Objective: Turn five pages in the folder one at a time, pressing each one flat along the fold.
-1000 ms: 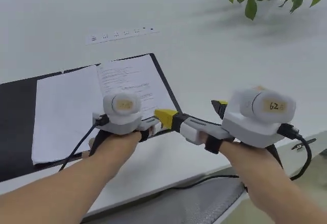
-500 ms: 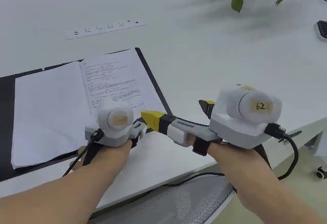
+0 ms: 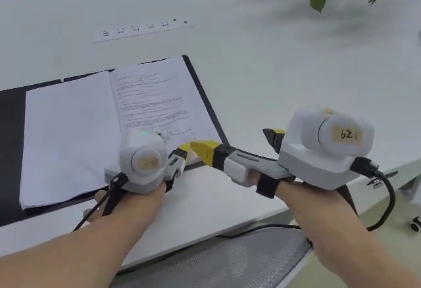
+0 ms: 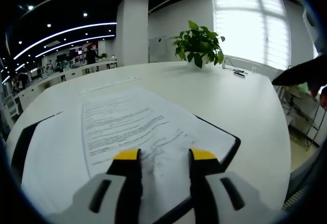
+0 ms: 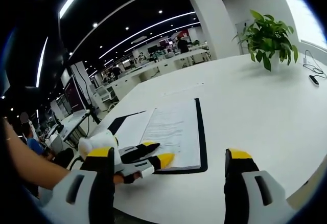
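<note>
A flat black folder (image 3: 10, 143) lies open on the white table (image 3: 283, 58). White paper pages full of small print (image 3: 154, 100) lie on top of it. The left gripper (image 4: 159, 155) has its yellow-tipped fingers a little way apart, and they hold nothing. The printed page lies right under them and shows in the gap between them. The right gripper (image 5: 168, 155) has its fingers spread wide and holds nothing too. The folder is ahead of its left finger, and bare table is ahead of its right finger. A green leafy plant (image 4: 199, 42) stands far ahead of the fingers.
</note>
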{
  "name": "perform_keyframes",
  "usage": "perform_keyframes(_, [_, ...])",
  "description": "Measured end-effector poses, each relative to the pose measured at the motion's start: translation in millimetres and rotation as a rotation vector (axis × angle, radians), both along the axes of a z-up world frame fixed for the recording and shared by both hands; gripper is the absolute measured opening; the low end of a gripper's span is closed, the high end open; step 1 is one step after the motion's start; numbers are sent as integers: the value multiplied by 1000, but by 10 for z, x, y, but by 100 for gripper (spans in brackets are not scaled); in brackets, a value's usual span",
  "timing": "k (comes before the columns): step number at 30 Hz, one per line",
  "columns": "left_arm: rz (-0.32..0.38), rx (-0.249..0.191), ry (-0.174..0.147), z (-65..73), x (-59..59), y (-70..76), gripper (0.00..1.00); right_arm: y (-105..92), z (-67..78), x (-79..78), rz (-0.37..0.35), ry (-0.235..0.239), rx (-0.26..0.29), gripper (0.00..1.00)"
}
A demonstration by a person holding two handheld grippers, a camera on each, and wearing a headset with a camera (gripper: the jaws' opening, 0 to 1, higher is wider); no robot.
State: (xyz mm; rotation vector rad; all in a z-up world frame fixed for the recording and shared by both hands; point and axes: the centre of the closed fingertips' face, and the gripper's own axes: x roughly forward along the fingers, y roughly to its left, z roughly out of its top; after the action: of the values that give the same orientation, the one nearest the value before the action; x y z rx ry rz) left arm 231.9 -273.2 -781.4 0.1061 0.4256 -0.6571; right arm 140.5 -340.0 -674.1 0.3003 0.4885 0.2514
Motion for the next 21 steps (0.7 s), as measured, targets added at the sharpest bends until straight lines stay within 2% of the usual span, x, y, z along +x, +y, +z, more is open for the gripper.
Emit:
perform_keyframes(3, [23, -14, 2, -2, 36, 26, 27, 10, -24, 13, 10, 12, -9, 88])
perform_keyframes(7, [27, -11, -1, 3, 47, 46, 21, 36, -43, 41, 23, 22, -14, 87])
perform_keyframes(8, [71, -31, 17, 1, 95, 101, 17, 49, -56, 46, 30, 31, -16, 86])
perform_keyframes(9, [92, -32, 23, 1, 130, 152, 11, 61, -59, 49, 35, 34, -16, 86])
perform_keyframes(10, [74, -39, 29, 2, 125, 135, 10, 68, -61, 53, 38, 34, -17, 85])
perform_keyframes(12, [51, -21, 16, -1, 111, 111, 10, 92, -68, 67, 46, 37, -17, 85])
perform_keyframes(16, [74, -54, 31, 5, 103, 111, 9, 164, -109, 111, 74, 57, -12, 82])
perform_keyframes(17, [87, -87, 54, 3, 95, 95, 8, 181, -117, 124, 80, 62, -5, 81])
perform_keyframes(19, [81, -75, 45, 8, 100, 106, 8, 222, -120, 173, 83, 61, 13, 80])
perform_keyframes(21, [89, -97, 59, 10, 106, 115, 7, 272, -138, 205, 79, 75, 56, 78])
